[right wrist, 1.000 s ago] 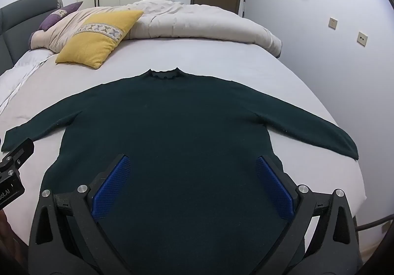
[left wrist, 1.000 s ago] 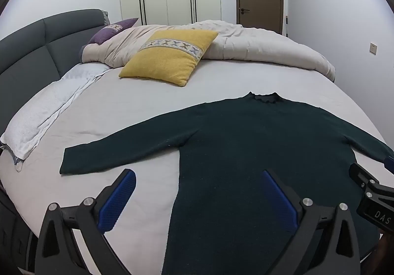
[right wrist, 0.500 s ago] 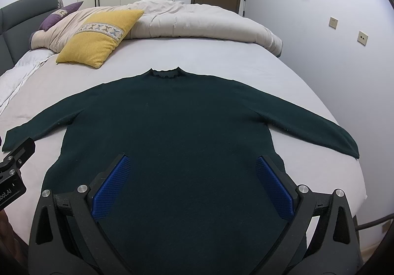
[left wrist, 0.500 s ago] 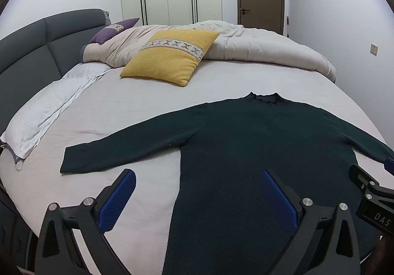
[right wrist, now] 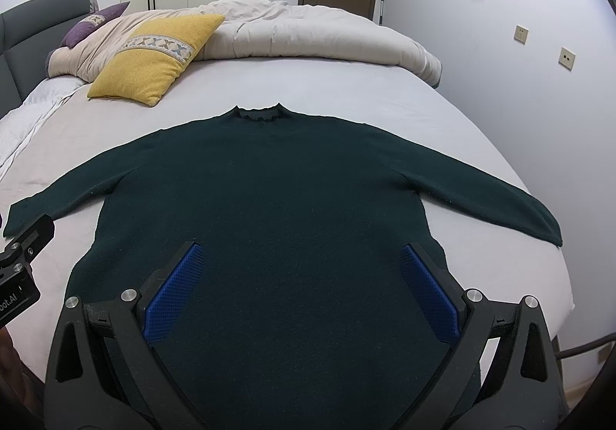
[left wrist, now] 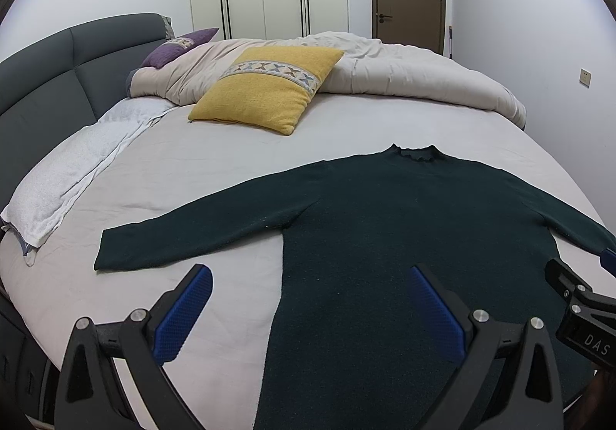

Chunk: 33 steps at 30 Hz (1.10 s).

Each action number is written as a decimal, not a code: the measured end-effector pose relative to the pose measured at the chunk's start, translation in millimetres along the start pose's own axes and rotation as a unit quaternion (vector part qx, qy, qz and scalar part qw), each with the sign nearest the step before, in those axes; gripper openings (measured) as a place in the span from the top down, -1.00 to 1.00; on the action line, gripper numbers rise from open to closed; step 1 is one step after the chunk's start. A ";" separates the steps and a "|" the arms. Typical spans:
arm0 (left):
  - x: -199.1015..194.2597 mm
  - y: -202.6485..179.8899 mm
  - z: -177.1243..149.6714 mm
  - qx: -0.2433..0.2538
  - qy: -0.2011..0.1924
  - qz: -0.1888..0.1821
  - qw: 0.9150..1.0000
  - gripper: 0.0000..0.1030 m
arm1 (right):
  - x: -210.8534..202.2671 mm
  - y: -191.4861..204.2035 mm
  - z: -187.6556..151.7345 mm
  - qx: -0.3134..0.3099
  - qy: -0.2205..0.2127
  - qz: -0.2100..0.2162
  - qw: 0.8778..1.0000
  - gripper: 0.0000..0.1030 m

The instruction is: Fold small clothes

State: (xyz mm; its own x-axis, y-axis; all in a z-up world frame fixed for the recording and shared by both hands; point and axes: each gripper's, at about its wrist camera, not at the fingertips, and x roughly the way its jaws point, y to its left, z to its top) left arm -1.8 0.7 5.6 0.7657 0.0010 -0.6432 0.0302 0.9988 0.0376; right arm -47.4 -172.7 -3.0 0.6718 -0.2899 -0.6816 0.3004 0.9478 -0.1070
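Dark green knit, the sweater (left wrist: 404,237) lies flat and face-up on the bed (left wrist: 238,168) in my left view with its sleeve (left wrist: 184,237) stretched out to the side, so I'd take that cuff first and carry it across the chest; my left gripper (left wrist: 308,308) hovers over the hem's left edge, jaws wide apart and holding nothing. From the right view, my right gripper (right wrist: 304,280) hangs level above the lower body, equally spread and empty, its own sleeve (right wrist: 496,199) off to the right.
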 end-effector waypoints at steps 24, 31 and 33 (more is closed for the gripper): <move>0.7 0.4 -0.9 0.000 0.000 0.000 1.000 -1.00 | 0.0 0.9 0.0 0.000 0.001 0.000 1.000 -0.99; 4.1 7.3 -2.3 0.000 0.000 0.000 1.000 -1.00 | 3.5 4.5 -3.9 -0.001 0.002 0.002 1.000 -0.99; 4.0 7.6 -2.2 -0.001 0.000 0.000 1.000 -1.00 | 3.6 4.6 -3.9 0.000 0.002 0.002 1.000 -0.99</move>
State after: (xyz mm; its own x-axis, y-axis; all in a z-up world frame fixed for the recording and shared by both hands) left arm 0.1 8.3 1.7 0.7653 0.0003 -0.6436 0.0300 0.9989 0.0362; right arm -46.3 -168.9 -8.7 0.6700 -0.2850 -0.6855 0.2974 0.9491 -0.1039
